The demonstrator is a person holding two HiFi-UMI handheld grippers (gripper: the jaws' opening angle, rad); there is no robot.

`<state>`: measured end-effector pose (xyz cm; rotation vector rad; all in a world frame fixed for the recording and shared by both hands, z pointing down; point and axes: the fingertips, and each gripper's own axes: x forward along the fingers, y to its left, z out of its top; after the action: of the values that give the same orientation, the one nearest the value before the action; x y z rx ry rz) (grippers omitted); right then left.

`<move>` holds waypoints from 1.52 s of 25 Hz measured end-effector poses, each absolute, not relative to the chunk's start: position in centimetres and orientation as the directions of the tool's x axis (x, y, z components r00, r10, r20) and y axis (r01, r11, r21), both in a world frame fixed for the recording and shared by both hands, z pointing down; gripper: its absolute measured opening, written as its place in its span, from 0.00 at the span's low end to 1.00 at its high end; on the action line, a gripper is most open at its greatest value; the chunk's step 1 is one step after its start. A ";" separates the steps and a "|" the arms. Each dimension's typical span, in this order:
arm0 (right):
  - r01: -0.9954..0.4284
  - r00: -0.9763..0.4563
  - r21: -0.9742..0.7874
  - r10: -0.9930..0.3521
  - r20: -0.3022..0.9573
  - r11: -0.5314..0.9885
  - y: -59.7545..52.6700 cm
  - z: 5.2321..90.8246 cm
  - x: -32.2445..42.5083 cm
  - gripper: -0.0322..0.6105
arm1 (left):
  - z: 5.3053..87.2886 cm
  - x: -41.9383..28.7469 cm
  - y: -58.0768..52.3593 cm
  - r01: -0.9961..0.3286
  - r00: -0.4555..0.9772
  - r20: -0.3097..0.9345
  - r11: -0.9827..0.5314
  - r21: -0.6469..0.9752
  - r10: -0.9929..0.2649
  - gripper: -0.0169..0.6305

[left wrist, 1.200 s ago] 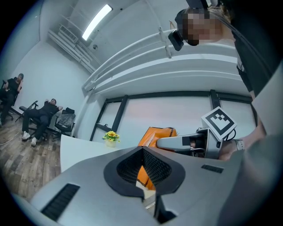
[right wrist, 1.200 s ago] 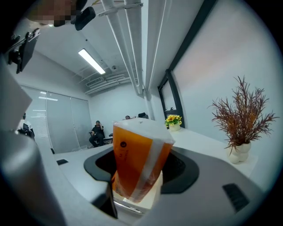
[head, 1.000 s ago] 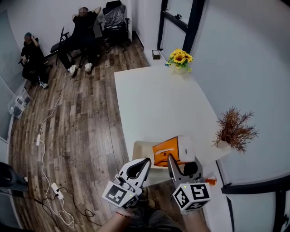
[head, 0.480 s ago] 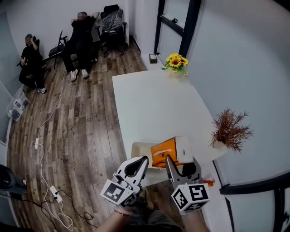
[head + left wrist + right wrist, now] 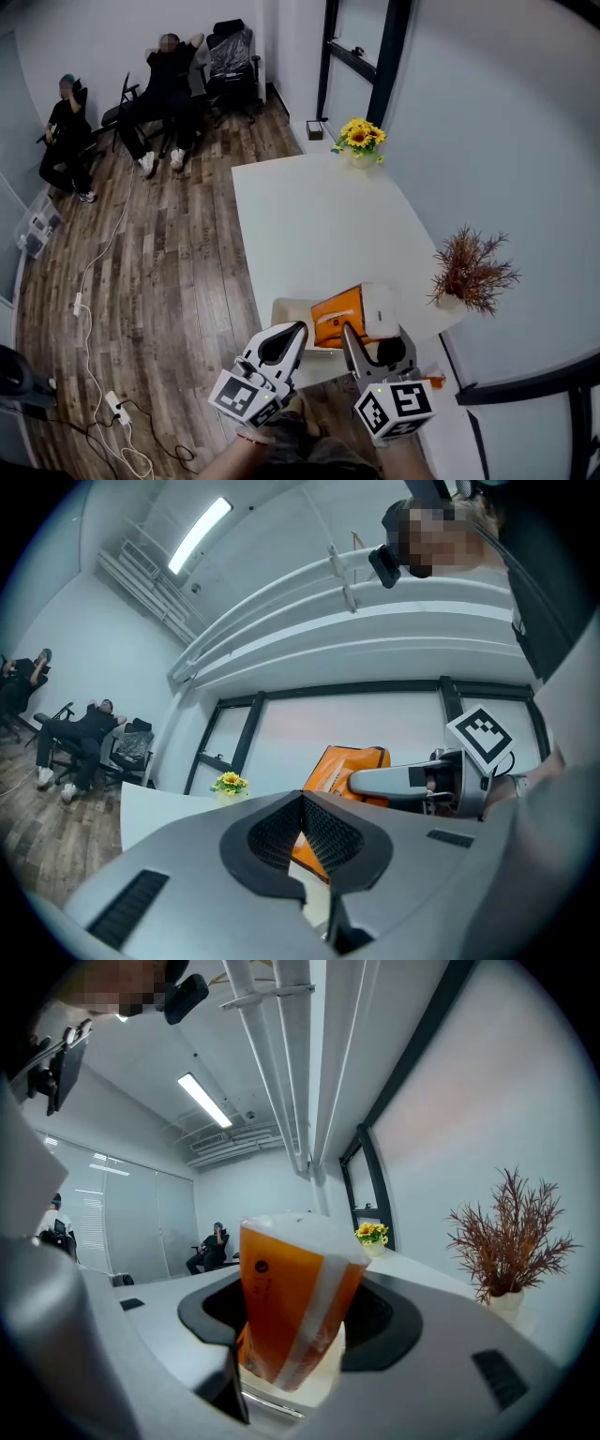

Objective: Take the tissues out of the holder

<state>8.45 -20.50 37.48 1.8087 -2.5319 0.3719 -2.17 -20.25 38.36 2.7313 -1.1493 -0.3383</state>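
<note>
An orange tissue pack (image 5: 342,316) with a white end sits tilted between the jaws of my right gripper (image 5: 379,330), which is shut on it. It is lifted over a cream holder (image 5: 289,309) at the near edge of the white table (image 5: 319,225). In the right gripper view the pack (image 5: 291,1307) fills the gap between the jaws of that gripper (image 5: 295,1335). My left gripper (image 5: 300,330) is at the holder's near rim, shut, and I see nothing between its pads. From the left gripper (image 5: 302,803) the pack (image 5: 342,766) shows beyond its jaws.
A vase of sunflowers (image 5: 356,136) stands at the table's far end and a dried plant in a pot (image 5: 469,272) at its right edge. Two people sit on chairs (image 5: 169,66) at the far left. Cables (image 5: 94,281) trail over the wooden floor.
The head view has shifted a little, so the table and flowers sit slightly further left. Both grippers and the pack keep almost the same places.
</note>
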 end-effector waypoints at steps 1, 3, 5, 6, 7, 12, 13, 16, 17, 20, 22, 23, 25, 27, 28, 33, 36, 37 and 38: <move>-0.934 -0.334 -0.185 -0.932 0.143 0.307 -20.5 37.5 8.5 0.48 | 38.3 -2.1 -20.3 -0.684 0.679 -0.147 -0.692 0.230 -0.719 0.03; -0.934 -0.334 -0.186 -0.932 0.141 0.306 -20.5 37.4 8.7 0.48 | 37.9 -2.0 -20.4 -0.685 0.677 -0.150 -0.692 0.229 -0.720 0.03; -0.933 -0.337 -0.185 -0.932 0.136 0.310 -20.5 37.1 8.7 0.48 | 37.4 -1.8 -20.6 -0.686 0.675 -0.152 -0.689 0.232 -0.722 0.03; -0.933 -0.338 -0.180 -0.932 0.133 0.312 -20.5 37.1 8.8 0.48 | 37.4 -1.8 -20.6 -0.685 0.676 -0.154 -0.692 0.228 -0.721 0.03; -0.933 -0.337 -0.176 -0.932 0.131 0.313 -20.5 37.0 8.8 0.48 | 37.5 -1.8 -20.6 -0.685 0.678 -0.156 -0.695 0.221 -0.718 0.03; -0.934 -0.335 -0.177 -0.934 0.127 0.311 -20.3 36.4 8.5 0.48 | 36.7 -2.1 -20.7 -0.694 0.666 -0.158 -0.683 0.229 -0.729 0.03; -0.933 -0.338 -0.173 -0.933 0.124 0.315 -20.3 36.3 8.5 0.48 | 36.7 -2.3 -20.7 -0.697 0.663 -0.156 -0.679 0.231 -0.733 0.03; -0.932 -0.345 -0.163 -0.931 0.116 0.325 -20.3 36.1 8.5 0.48 | 36.5 -2.4 -20.9 -0.701 0.653 -0.168 -0.673 0.235 -0.739 0.03; -0.931 -0.345 -0.163 -0.931 0.114 0.325 -20.3 36.0 8.4 0.48 | 36.6 -2.4 -20.9 -0.702 0.653 -0.165 -0.673 0.233 -0.739 0.03; -0.931 -0.346 -0.163 -0.931 0.113 0.327 -20.1 35.9 8.2 0.48 | 35.8 -2.4 -20.7 -0.696 0.657 -0.170 -0.678 0.237 -0.734 0.03; -0.931 -0.345 -0.167 -0.932 0.114 0.324 -20.1 35.9 8.0 0.48 | 35.7 -2.4 -20.6 -0.694 0.657 -0.167 -0.676 0.247 -0.735 0.03; -0.931 -0.344 -0.167 -0.932 0.114 0.324 -20.0 35.8 8.0 0.48 | 35.8 -2.3 -20.6 -0.693 0.657 -0.169 -0.676 0.249 -0.735 0.03; -0.932 -0.343 -0.169 -0.933 0.113 0.322 -20.0 35.8 8.0 0.48 | 35.4 -2.4 -20.6 -0.692 0.652 -0.188 -0.678 0.249 -0.735 0.03; -0.932 -0.339 -0.177 -0.934 0.116 0.316 -19.9 35.5 7.9 0.48 | 35.7 -2.5 -20.6 -0.693 0.655 -0.184 -0.680 0.241 -0.733 0.03; -0.932 -0.337 -0.178 -0.934 0.117 0.315 -19.8 35.5 7.9 0.48 | 36.0 -2.6 -20.5 -0.694 0.660 -0.169 -0.680 0.237 -0.732 0.03; -0.936 -0.333 -0.163 -0.935 0.122 0.312 -19.6 36.3 8.5 0.48 | 37.0 -2.3 -20.3 -0.691 0.665 -0.147 -0.678 0.250 -0.732 0.03; -0.938 -0.329 -0.160 -0.936 0.121 0.309 -19.6 36.0 8.4 0.48 | 37.3 -2.4 -20.2 -0.689 0.667 -0.147 -0.680 0.250 -0.730 0.03; -0.938 -0.329 -0.159 -0.936 0.122 0.309 -19.6 36.1 8.3 0.48 | 37.5 -2.5 -20.2 -0.691 0.669 -0.136 -0.679 0.249 -0.731 0.03; -0.938 -0.329 -0.158 -0.936 0.124 0.309 -19.6 36.2 8.3 0.48 | 37.4 -2.5 -20.2 -0.692 0.668 -0.134 -0.677 0.250 -0.732 0.03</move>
<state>8.33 -19.59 36.21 1.8141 -2.5346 0.3161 -2.55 -20.20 37.39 2.7035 -1.1645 -0.3334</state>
